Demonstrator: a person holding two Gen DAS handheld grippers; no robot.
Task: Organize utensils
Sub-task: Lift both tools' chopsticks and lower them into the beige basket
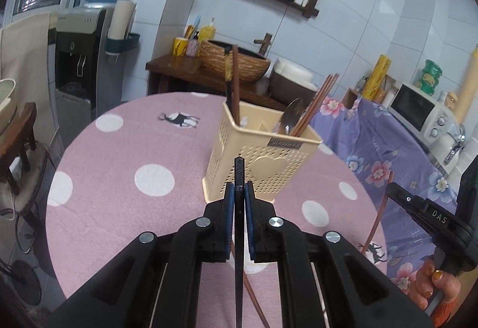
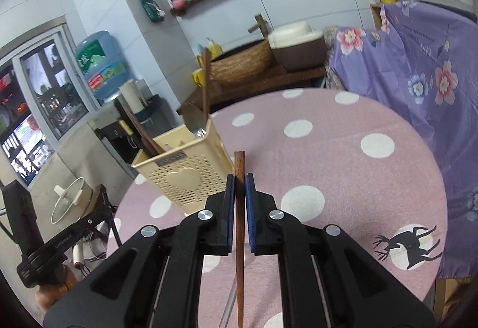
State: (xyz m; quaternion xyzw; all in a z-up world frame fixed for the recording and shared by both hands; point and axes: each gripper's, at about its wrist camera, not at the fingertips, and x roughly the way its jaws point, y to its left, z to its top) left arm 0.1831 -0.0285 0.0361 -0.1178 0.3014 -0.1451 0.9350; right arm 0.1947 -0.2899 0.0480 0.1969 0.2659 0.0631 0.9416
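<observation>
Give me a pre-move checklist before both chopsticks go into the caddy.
1. Left tool shut on the black chopstick: ok.
2. Right tool shut on the brown chopstick: ok.
3. Cream caddy upright on the pink dotted tablecloth: ok.
4. Free room in the caddy compartments among the spoon and chopsticks already inside: cannot tell.
5. Sticks sitting straight between the pads: ok.
6. Tools apart from each other: ok.
</observation>
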